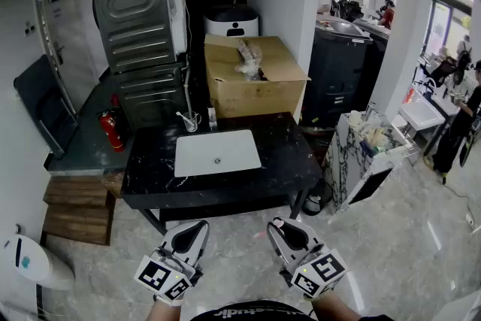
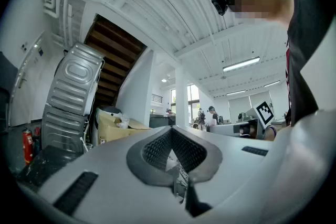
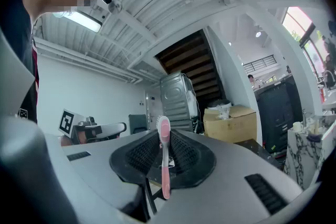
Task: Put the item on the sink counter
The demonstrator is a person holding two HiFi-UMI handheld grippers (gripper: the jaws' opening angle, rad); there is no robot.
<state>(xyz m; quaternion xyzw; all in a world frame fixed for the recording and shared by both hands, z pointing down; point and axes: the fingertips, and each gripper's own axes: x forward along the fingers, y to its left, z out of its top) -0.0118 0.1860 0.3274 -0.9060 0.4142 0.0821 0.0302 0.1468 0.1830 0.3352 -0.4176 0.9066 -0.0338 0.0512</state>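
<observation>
A black sink counter with a white basin stands ahead of me, beyond both grippers. My right gripper is held low in front of me, short of the counter's front edge. It is shut on a pink toothbrush, which stands upright between the pads with its bristle head on top; a pink end of the toothbrush pokes out beside the jaws. My left gripper hangs beside it, its jaws together and nothing in them.
A glass cup stands behind the basin. An open cardboard box and stacked grey machines stand behind the counter. A red fire extinguisher and wooden pallets are at the left, a marble cabinet at the right.
</observation>
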